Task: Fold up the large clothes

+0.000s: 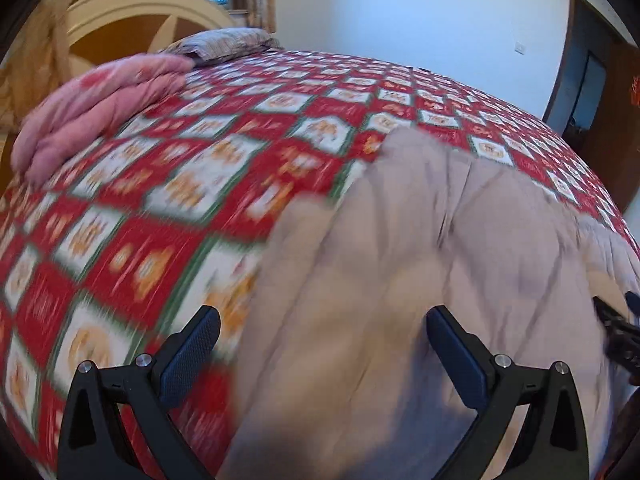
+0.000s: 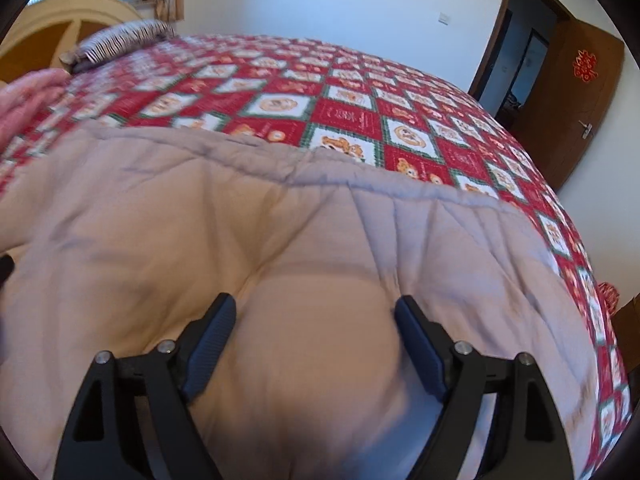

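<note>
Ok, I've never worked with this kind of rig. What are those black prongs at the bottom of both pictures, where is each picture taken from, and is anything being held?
There is no robot arm here. A person holds a hand-held claw in each hand, and each claw carries a wide-angle camera looking forward along its two fingers. The black prongs with blue pads are those fingers.

One picture comes from the left claw, the other from the right claw. The wide lens makes the bed look domed.

On the bed lies a red and white checked bedspread. A large beige padded garment is spread over its near part. A pink quilt and a striped pillow sit near the headboard.

Nothing is held. Both claws stand open over the beige garment, with their pads clear of it. The left view is blurred.
</note>
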### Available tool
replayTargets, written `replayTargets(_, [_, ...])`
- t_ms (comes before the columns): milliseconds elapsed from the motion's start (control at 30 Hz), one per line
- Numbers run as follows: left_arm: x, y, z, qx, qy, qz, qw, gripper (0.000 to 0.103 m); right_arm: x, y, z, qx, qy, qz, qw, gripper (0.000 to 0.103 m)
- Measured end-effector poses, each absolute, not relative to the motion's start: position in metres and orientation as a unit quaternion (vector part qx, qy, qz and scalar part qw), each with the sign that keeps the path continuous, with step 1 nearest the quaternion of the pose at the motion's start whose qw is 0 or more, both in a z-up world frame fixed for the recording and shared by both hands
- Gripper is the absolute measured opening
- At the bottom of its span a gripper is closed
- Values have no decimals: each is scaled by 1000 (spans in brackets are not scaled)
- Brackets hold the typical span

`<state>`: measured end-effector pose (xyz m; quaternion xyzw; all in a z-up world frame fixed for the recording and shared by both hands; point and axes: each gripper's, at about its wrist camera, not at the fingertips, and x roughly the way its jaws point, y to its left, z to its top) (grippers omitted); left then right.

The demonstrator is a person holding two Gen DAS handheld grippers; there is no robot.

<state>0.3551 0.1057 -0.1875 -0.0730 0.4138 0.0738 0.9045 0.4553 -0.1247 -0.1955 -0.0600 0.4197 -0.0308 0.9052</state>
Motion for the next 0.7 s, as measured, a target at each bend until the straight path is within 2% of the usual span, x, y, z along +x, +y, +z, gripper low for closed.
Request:
replayTargets(33, [342,110,-192,-78,415,79,903,102,437,-124,-191,-58,411,-22,910,94])
replayTargets(167, [305,127,-211,-146,403,65,901,102,387,-115,-197,-76,390,-22,917,95])
replayTargets(433, [310,110,-211,-172,393,17,903,102,384,-109,-227,-85,373,-41,923,99])
replayTargets(500, [310,105,-210,-175,393,6,903,100,386,-108,-226,-83,378,-40,921,99])
replayTargets(633, [305,109,-206,-179,390,1,903,86,368,-116,-209,-63,394,-18,917,97])
replayTargets(700, [303,112,-207,-189,384,-2,904,85,350,-119,-207,-64,386,-19,920,98])
